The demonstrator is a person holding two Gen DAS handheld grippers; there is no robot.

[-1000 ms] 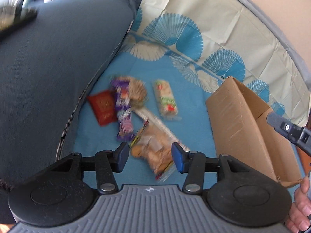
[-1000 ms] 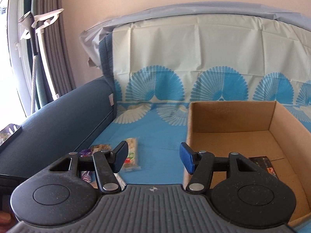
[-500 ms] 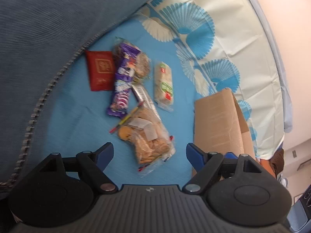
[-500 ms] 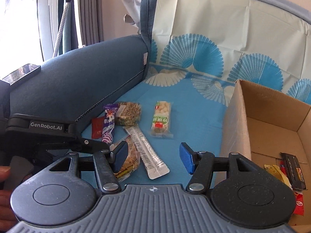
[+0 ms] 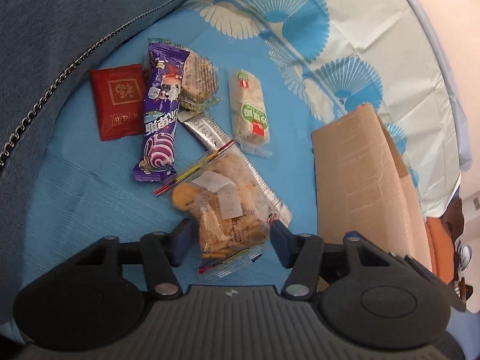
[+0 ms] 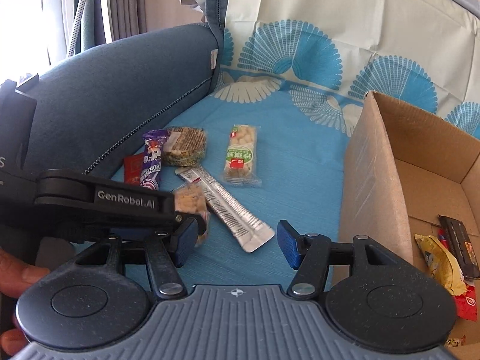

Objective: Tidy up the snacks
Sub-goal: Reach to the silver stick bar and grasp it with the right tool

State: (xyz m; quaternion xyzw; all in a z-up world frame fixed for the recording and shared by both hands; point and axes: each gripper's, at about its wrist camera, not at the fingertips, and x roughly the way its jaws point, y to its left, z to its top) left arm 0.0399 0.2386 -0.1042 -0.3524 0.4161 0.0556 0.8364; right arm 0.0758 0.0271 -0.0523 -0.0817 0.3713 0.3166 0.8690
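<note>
Left tongs [image 5: 229,240] wide, straddling clear cracker bag [image 5: 222,207]; bag's long axis points toward purple wrapper [image 5: 160,120]. Right tongs [image 6: 237,246] wide.

The purple wrapper [image 5: 160,114] carries white swirls, left of it a dark red packet [image 5: 117,100] with gold print. Ahead of the black, blue-padded left tool [image 5: 228,241], golden-brown crackers [image 5: 223,210]. Turquoise sheet [image 5: 84,186], blue fan pattern; plain brown box [image 6: 378,180].
</note>
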